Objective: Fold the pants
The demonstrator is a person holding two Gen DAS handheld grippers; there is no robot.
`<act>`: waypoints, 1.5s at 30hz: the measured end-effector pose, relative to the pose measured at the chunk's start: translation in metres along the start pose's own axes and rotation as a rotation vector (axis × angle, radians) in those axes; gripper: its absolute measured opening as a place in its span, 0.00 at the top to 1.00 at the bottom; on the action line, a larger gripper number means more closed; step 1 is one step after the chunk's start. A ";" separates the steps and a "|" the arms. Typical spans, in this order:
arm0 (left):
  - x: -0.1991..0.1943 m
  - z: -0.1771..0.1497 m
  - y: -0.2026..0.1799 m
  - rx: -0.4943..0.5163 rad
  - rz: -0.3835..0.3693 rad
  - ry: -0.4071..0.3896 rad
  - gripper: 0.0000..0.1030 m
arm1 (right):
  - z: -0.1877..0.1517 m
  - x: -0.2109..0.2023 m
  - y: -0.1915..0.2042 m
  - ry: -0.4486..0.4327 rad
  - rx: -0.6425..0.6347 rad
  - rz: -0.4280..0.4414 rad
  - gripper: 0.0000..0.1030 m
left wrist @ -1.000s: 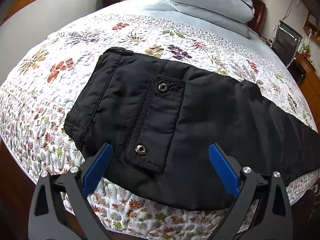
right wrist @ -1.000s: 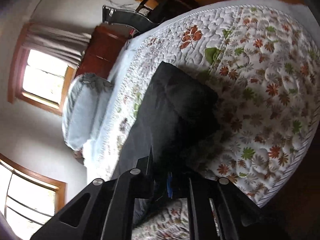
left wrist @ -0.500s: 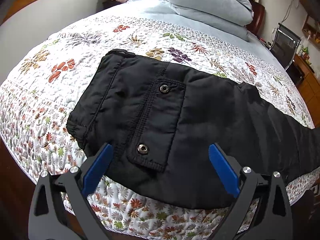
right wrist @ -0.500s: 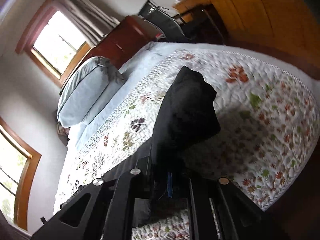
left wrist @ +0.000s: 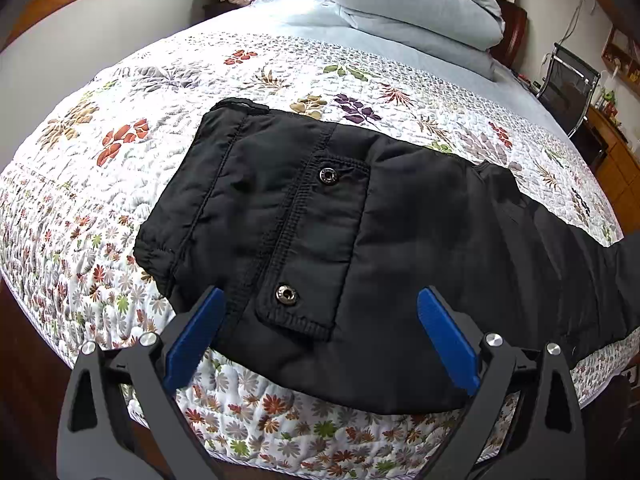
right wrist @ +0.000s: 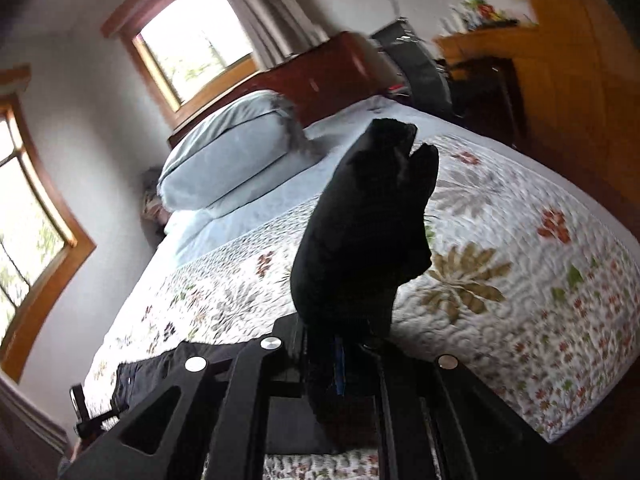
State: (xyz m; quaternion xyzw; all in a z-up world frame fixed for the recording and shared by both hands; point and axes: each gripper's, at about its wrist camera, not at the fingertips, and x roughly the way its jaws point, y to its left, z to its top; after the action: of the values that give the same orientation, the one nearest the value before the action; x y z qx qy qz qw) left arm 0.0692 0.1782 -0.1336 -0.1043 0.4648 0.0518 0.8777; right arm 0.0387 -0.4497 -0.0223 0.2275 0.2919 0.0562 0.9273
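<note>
No legible text, labels, brands or numbers anywhere

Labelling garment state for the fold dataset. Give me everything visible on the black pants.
The black padded pants, of matte quilted-looking fabric, lie waist end leftward across the floral quilted bedspread. The elastic waistband is gathered near the bed edge; a flap pocket carries two metal snaps. The legs run off to the right, where the right gripper has its jaws shut on the leg end, raised clear of the bedspread with cuffs bunched. The left gripper, jaws open, hovers over the near edge.
</note>
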 end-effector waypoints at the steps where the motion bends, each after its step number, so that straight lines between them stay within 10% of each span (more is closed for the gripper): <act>1: 0.000 0.000 0.000 -0.001 0.000 0.000 0.06 | 0.000 0.001 0.010 0.005 -0.025 0.009 0.91; 19: 0.005 -0.001 0.002 -0.007 -0.008 0.004 0.04 | -0.040 0.052 0.128 0.154 -0.372 0.063 0.91; 45: 0.004 -0.001 0.004 -0.023 -0.026 0.003 0.03 | -0.153 0.137 0.187 0.435 -0.632 0.016 0.90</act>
State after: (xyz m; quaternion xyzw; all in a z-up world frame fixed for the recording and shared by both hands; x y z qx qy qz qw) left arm 0.0700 0.1822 -0.1375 -0.1205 0.4641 0.0458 0.8763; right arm 0.0699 -0.1917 -0.1189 -0.0847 0.4482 0.1975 0.8677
